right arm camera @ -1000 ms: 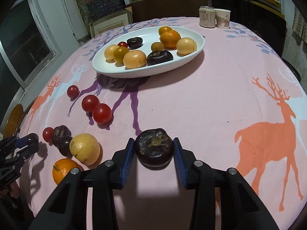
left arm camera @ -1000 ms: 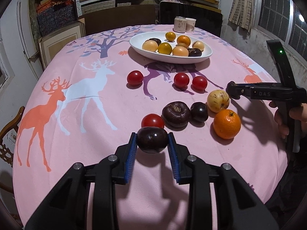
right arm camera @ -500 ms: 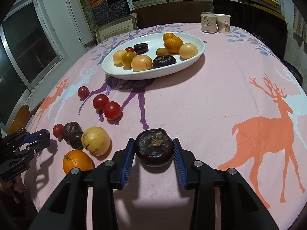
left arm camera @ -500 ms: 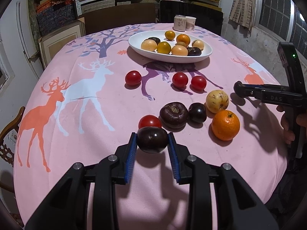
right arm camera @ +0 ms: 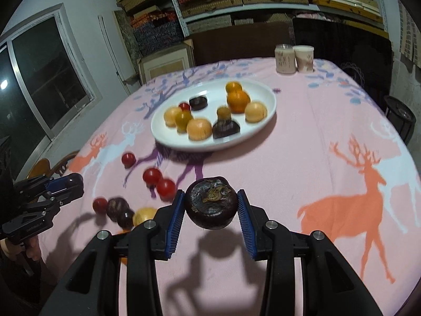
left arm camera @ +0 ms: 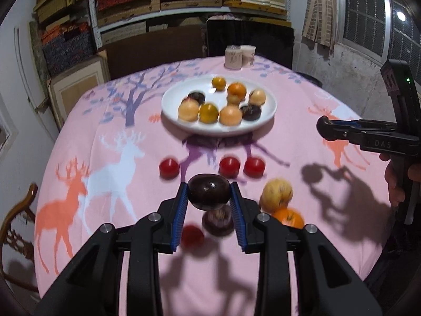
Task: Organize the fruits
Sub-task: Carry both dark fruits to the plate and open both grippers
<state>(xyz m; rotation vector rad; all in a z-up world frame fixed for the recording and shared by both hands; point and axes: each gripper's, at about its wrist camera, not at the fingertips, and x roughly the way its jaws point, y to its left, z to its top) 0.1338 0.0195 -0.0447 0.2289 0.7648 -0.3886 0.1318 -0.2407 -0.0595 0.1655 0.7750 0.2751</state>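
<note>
My left gripper (left arm camera: 209,193) is shut on a smooth dark plum (left arm camera: 208,191), held above the pink tablecloth. My right gripper (right arm camera: 211,205) is shut on a dark wrinkled mangosteen (right arm camera: 211,202), also lifted off the cloth. The white oval plate (left arm camera: 268,115) (right arm camera: 263,129) lies ahead with several orange, yellow and dark fruits in it. Loose on the cloth are red tomatoes (left arm camera: 229,166), a yellow fruit (left arm camera: 276,194), an orange (left arm camera: 288,217) and a dark fruit (left arm camera: 218,220) under the left fingers. The right gripper shows at the right edge of the left wrist view.
Two cups (right arm camera: 294,58) stand at the table's far edge, with a dark chair back (left arm camera: 250,39) behind. Shelves of boxes fill the back wall. A wooden chair (left arm camera: 15,210) stands at the table's left. A person's hand (left arm camera: 394,179) grips the right tool.
Both grippers have risen off the table with their fruits and now look more toward the plate. The loose fruits have slid lower in both views.
</note>
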